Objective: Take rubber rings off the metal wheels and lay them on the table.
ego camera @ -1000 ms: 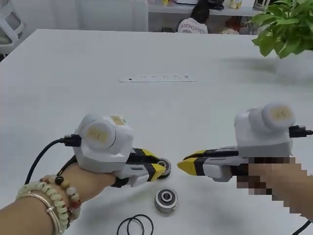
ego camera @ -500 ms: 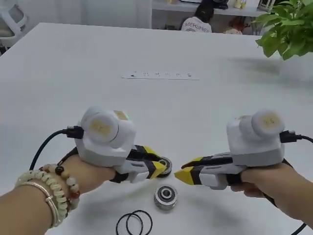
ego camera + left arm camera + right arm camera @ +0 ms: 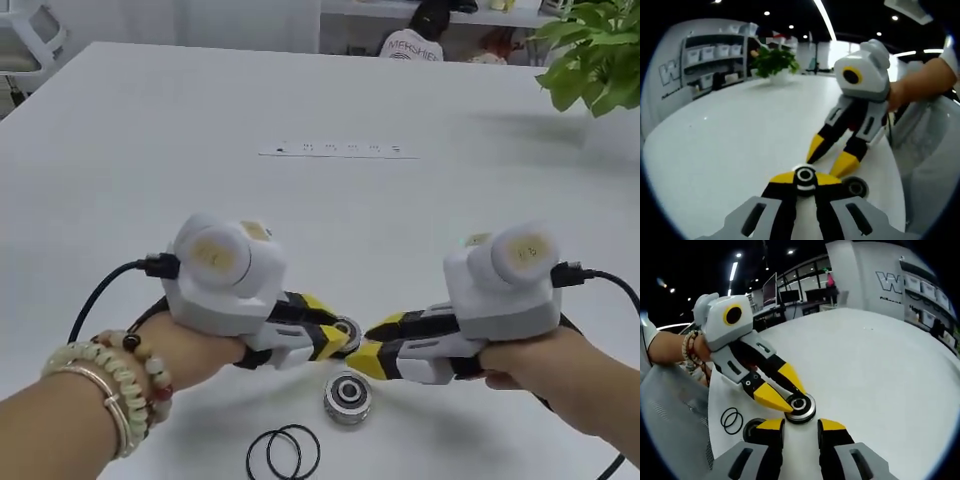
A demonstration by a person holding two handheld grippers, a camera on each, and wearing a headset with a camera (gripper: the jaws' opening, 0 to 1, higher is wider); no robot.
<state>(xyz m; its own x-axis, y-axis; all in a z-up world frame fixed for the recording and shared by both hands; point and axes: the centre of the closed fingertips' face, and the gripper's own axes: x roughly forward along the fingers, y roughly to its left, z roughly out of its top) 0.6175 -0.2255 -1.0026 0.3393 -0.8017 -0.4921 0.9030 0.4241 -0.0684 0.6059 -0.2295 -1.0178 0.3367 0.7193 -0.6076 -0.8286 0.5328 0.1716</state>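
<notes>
The left gripper point(image 3: 332, 333) is closed on a metal wheel point(image 3: 349, 330), pinching it at the jaw tips and holding it just above the bench point(image 3: 120, 150). The right gripper point(image 3: 362, 343) is open and carries nothing, its yellow tips right up against that wheel from the opposite side. In the right gripper view a dark band shows at the wheel's rim, probably the rubber ring still to be pulled. The grip on the wheel is shallow, so a push or a pull off-axis from the right gripper could twist it out and drop it onto the second wheel point(image 3: 347, 397) lying directly below. Closing on bare metal rather than the band would only slide off. Two loose rubber rings point(image 3: 283, 452) lie overlapping on the bench, near the person. Against half a second ago, the gap between the right gripper and the held wheel has closed; the second wheel and the loose rings lie as they did
</notes>
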